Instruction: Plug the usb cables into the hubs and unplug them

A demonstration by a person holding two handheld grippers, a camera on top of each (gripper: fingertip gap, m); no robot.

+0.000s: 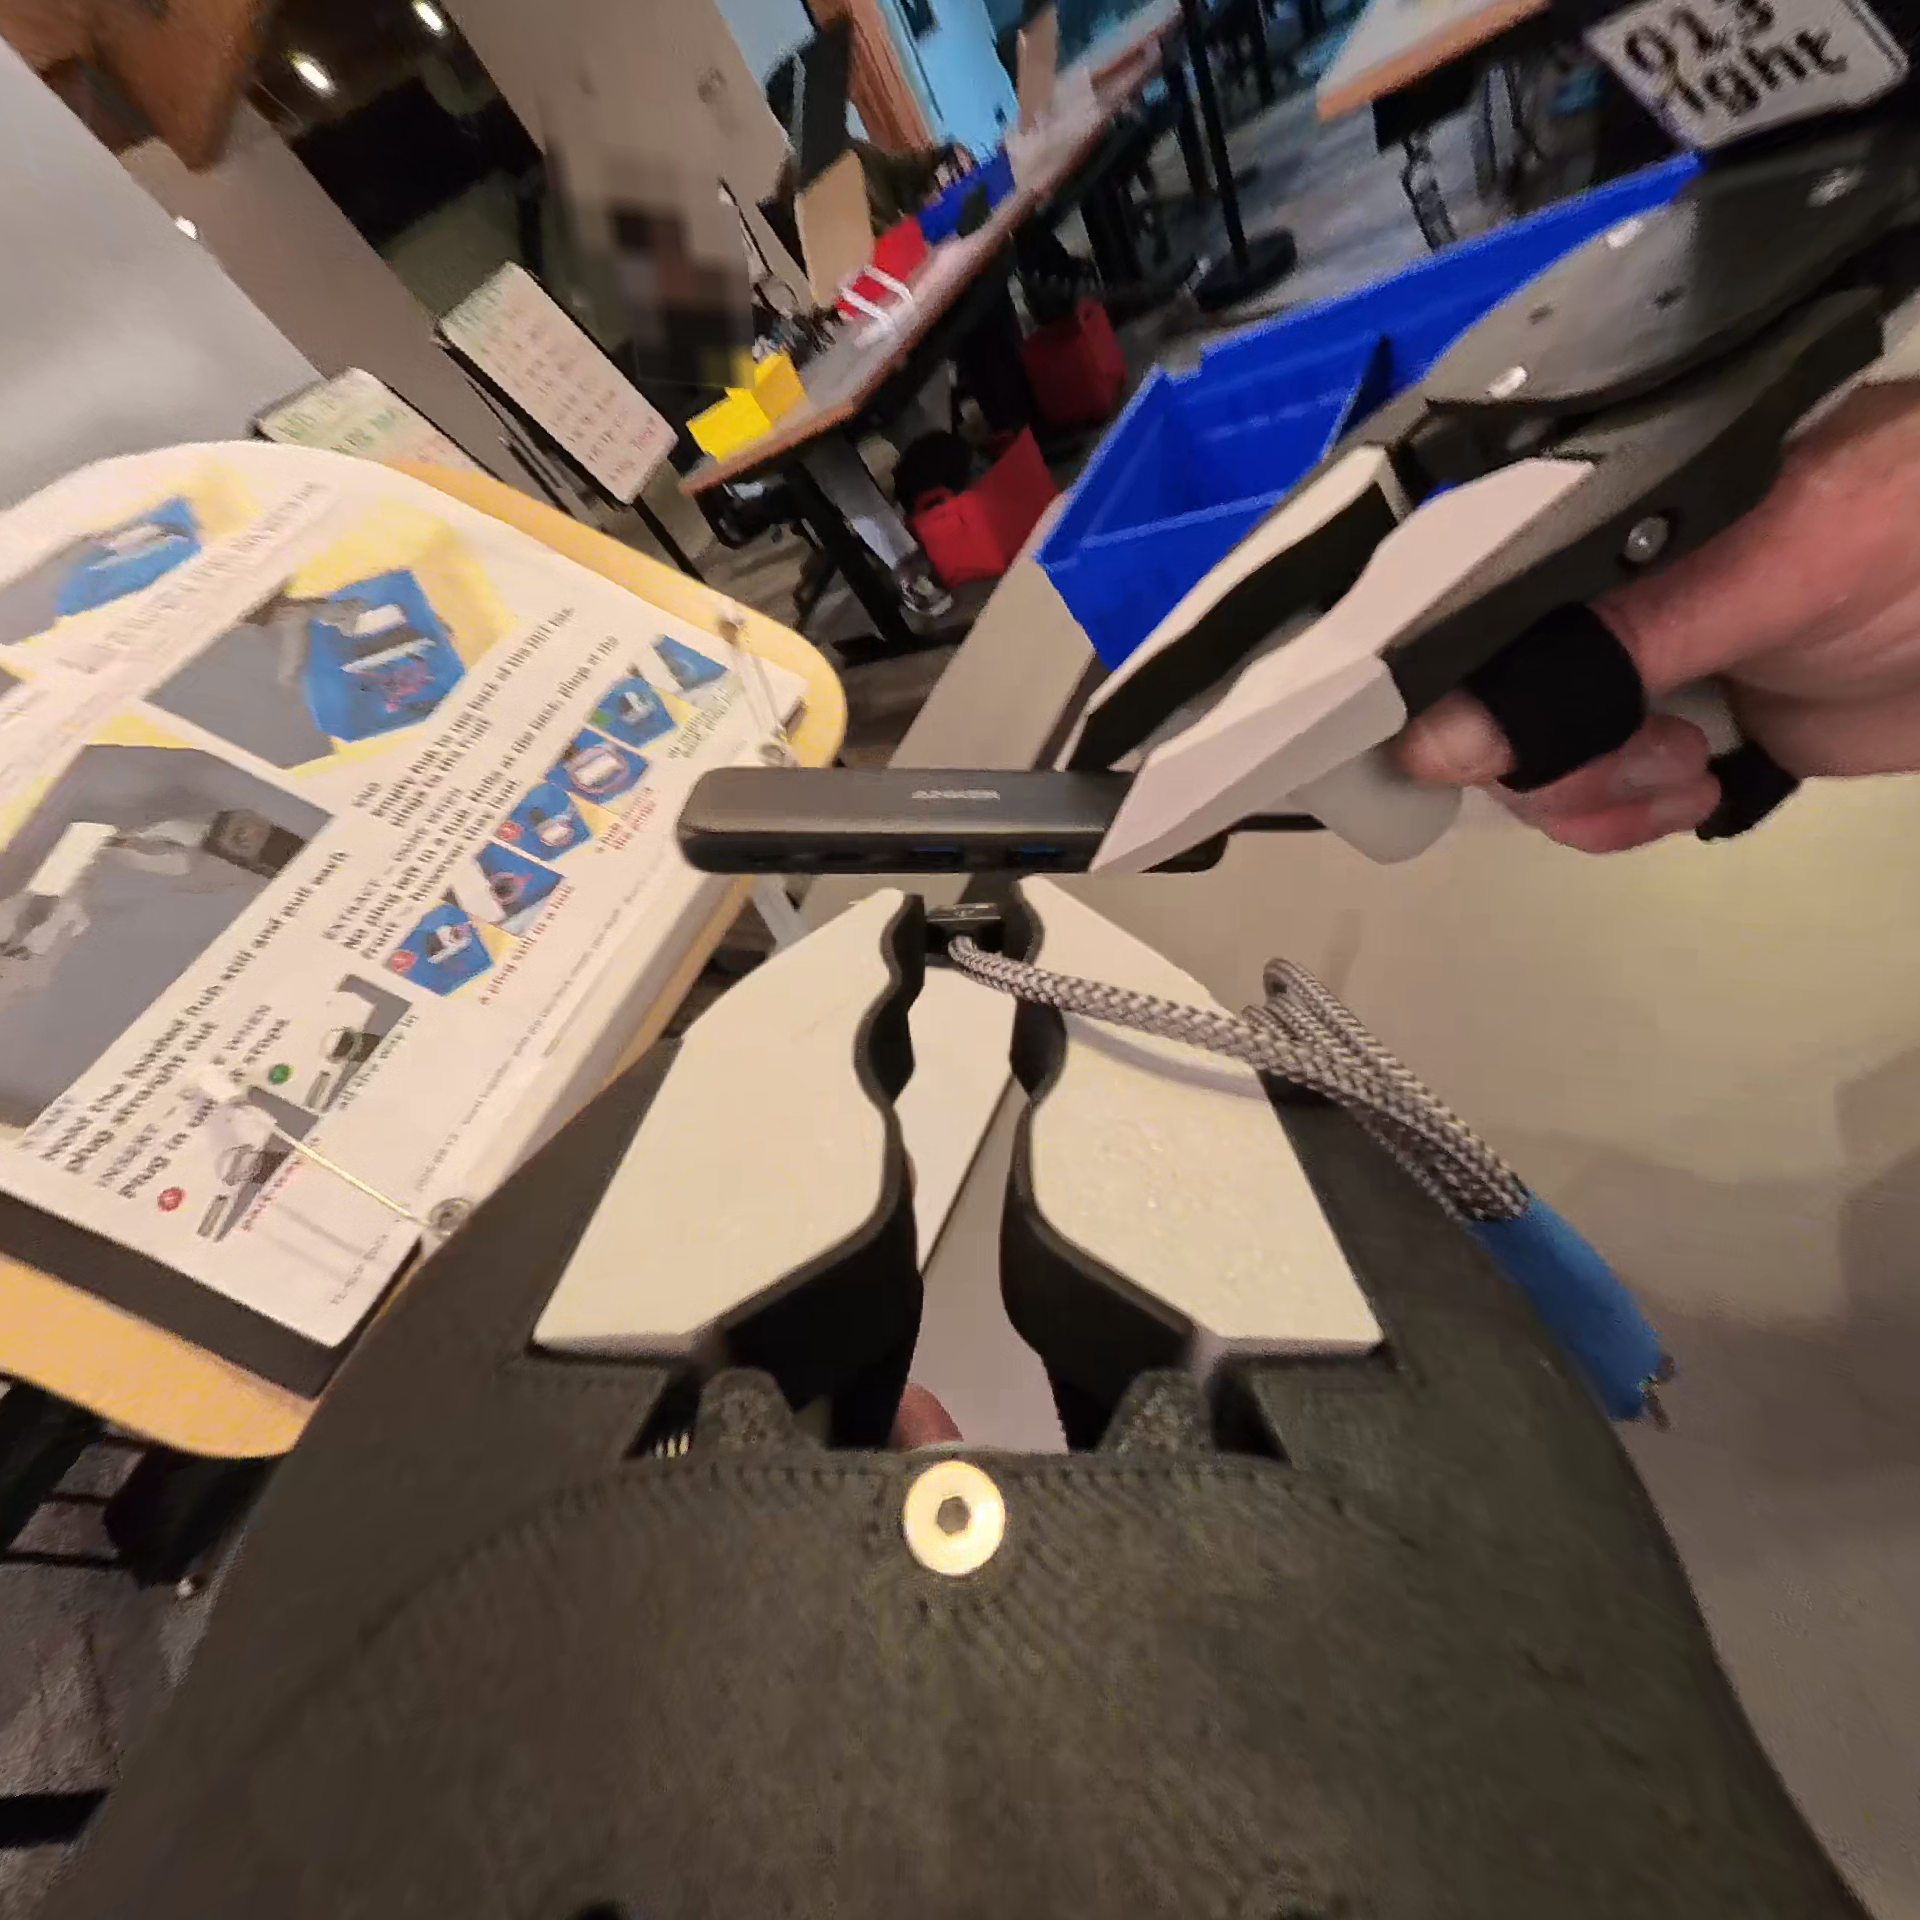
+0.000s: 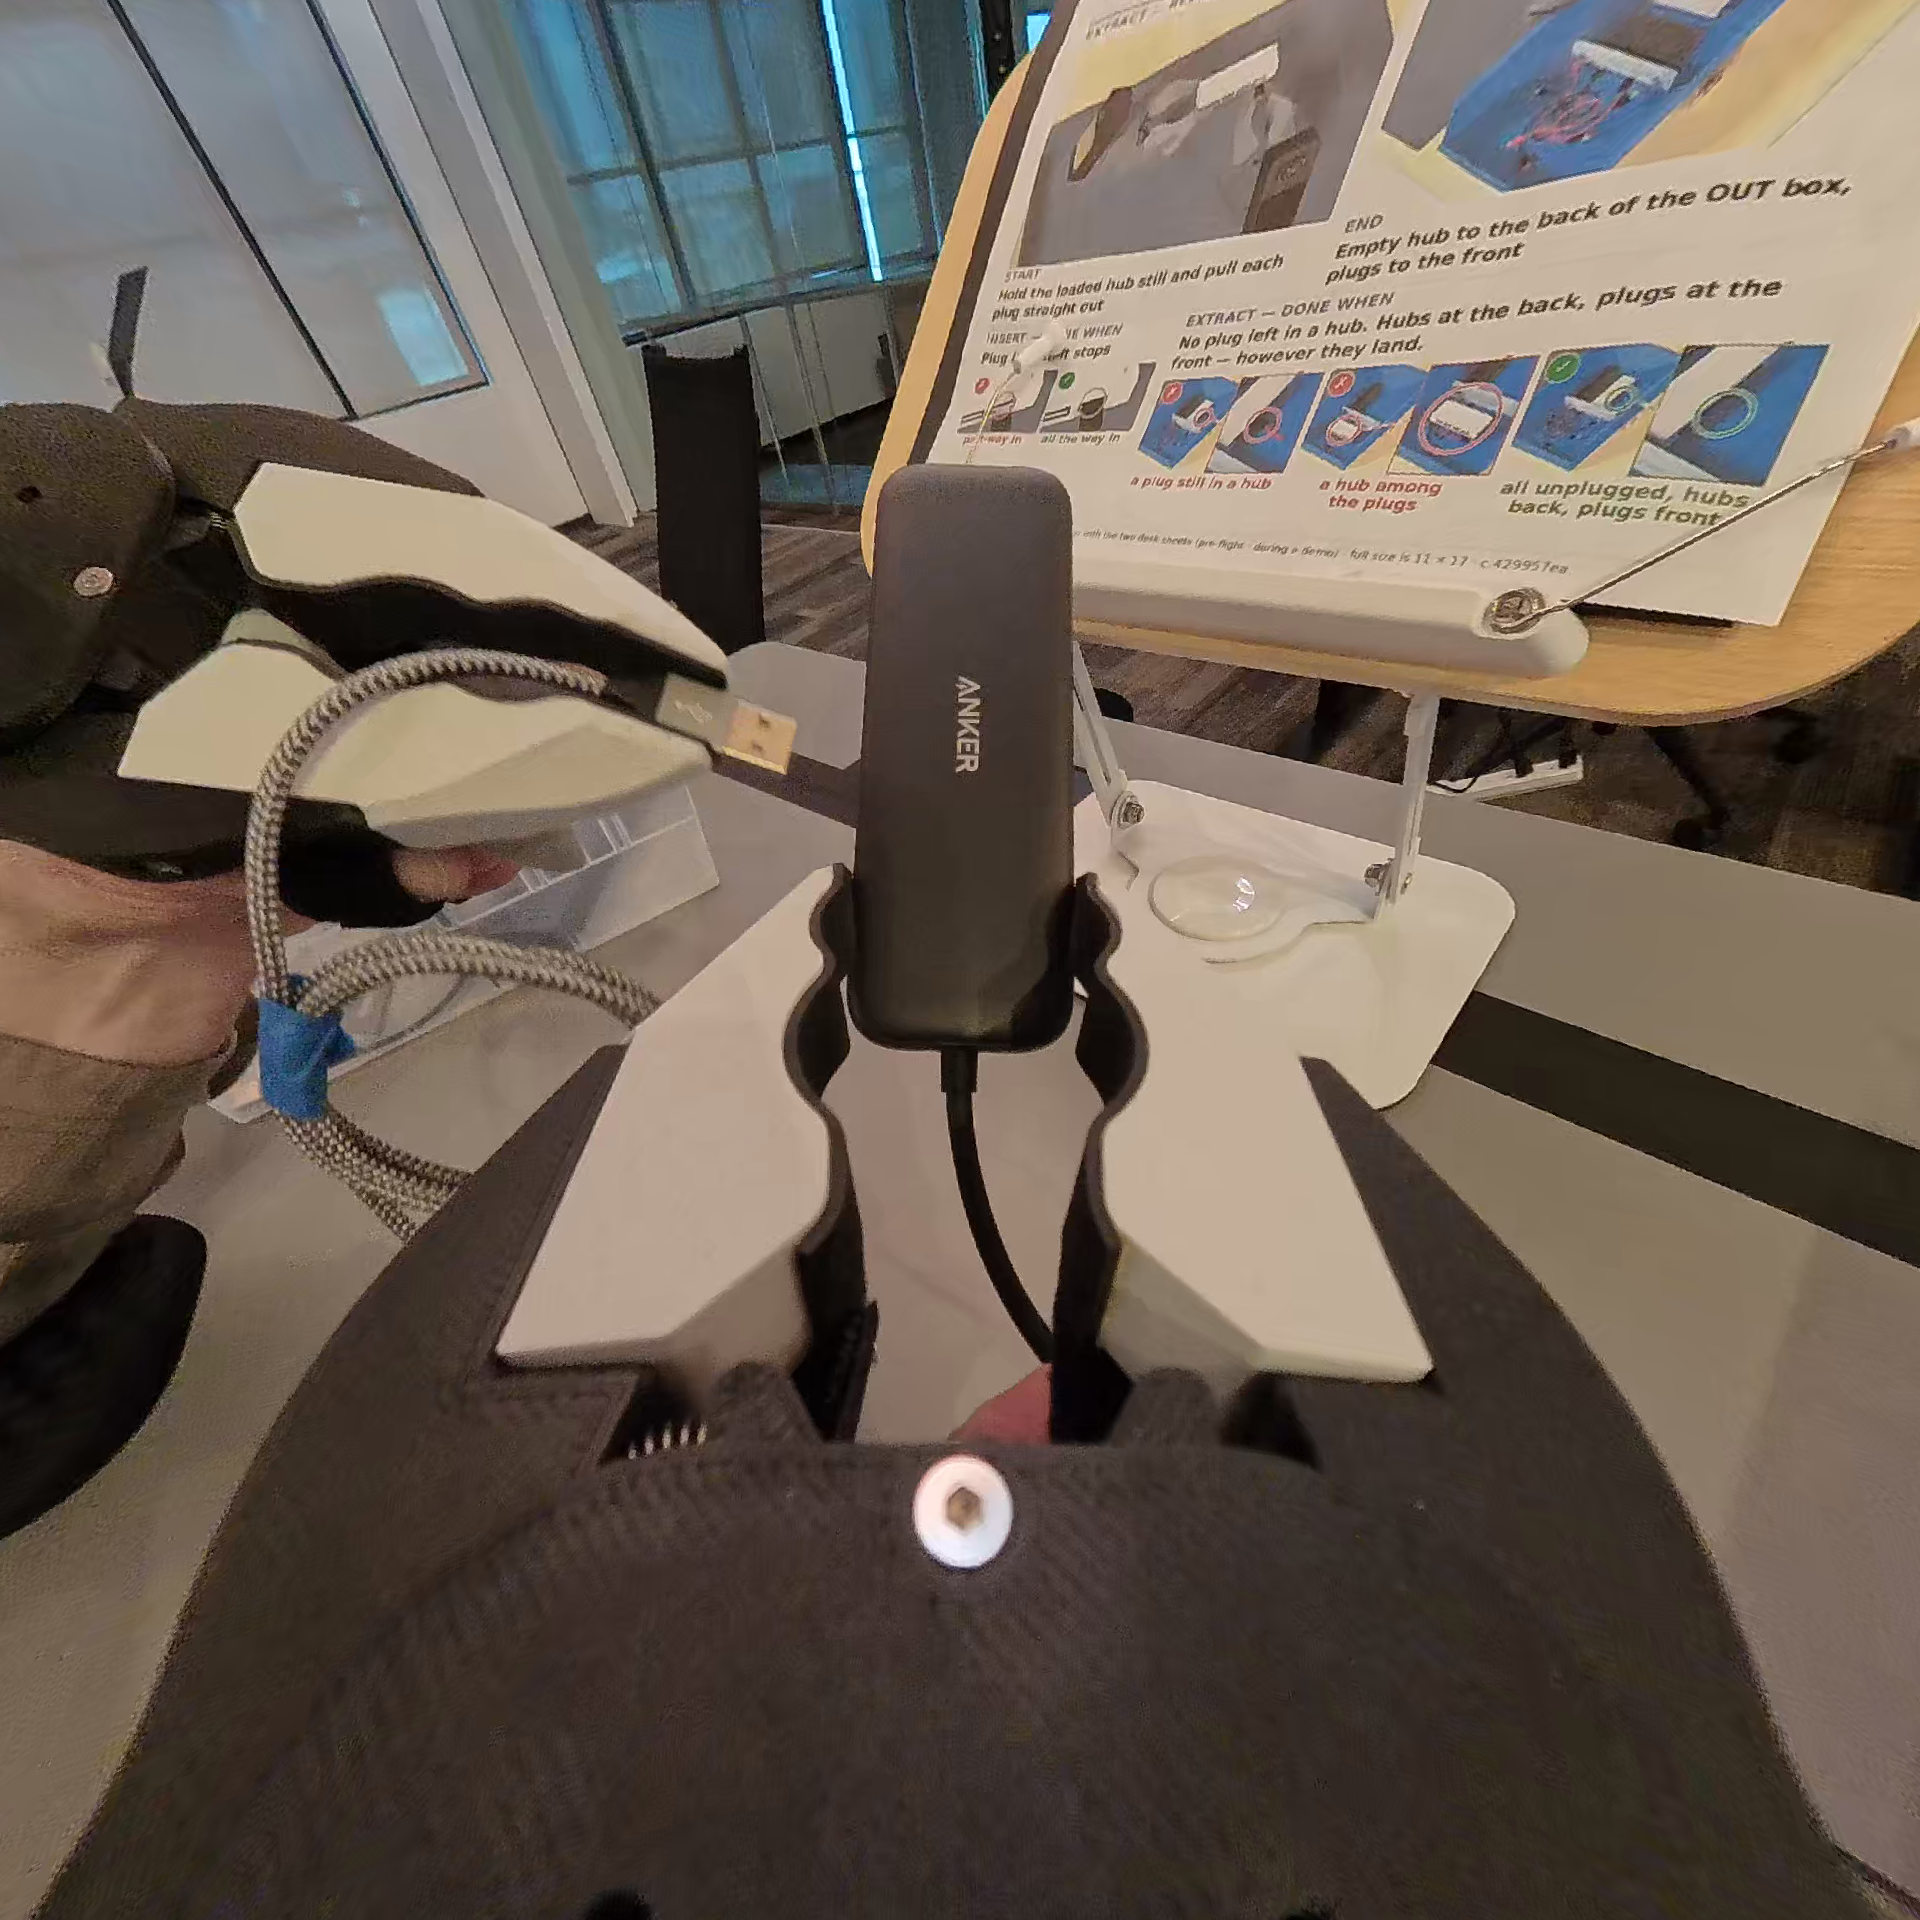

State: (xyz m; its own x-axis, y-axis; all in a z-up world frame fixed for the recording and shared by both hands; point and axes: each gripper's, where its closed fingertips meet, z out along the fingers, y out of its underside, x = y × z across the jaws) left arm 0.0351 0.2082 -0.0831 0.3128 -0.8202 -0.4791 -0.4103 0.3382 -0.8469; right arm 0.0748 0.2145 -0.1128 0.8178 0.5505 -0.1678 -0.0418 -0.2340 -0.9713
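While the right gripper [image 2: 961, 935] clamps the rear end of the dark hub [image 2: 964, 748] between its fingers, the hub juts forward in the air above the grey bench [image 2: 1662, 1195], its black lead [image 2: 987, 1226] running back between the fingers toward the body. In the left wrist view the same hub [image 1: 904, 816] lies crosswise ahead, its row of ports facing the camera, with the right gripper [image 1: 1132, 821] closed on its right end and a hand [image 1: 1766, 665] on the trigger.

The left gripper [image 1: 961, 920] is shut on a USB plug [image 1: 964, 914], held at the fingertips just below the hub's port side and not yet in a port. From the right wrist view the plug [image 2: 743, 732] shows its metal end pointing at the hub's left side, just beside it but apart, pinched in the left gripper [image 2: 707, 717]. Its braided cable [image 2: 312, 831] loops down from the plug, bound with blue tape [image 2: 296, 1055], and hangs by the hand [image 2: 94, 966].

A tilted stand [image 2: 1351, 862] at the bench's far edge carries an instruction sheet [image 2: 1455, 312]. A blue bin [image 1: 1226, 488] sits farther back on the bench, behind the right gripper.
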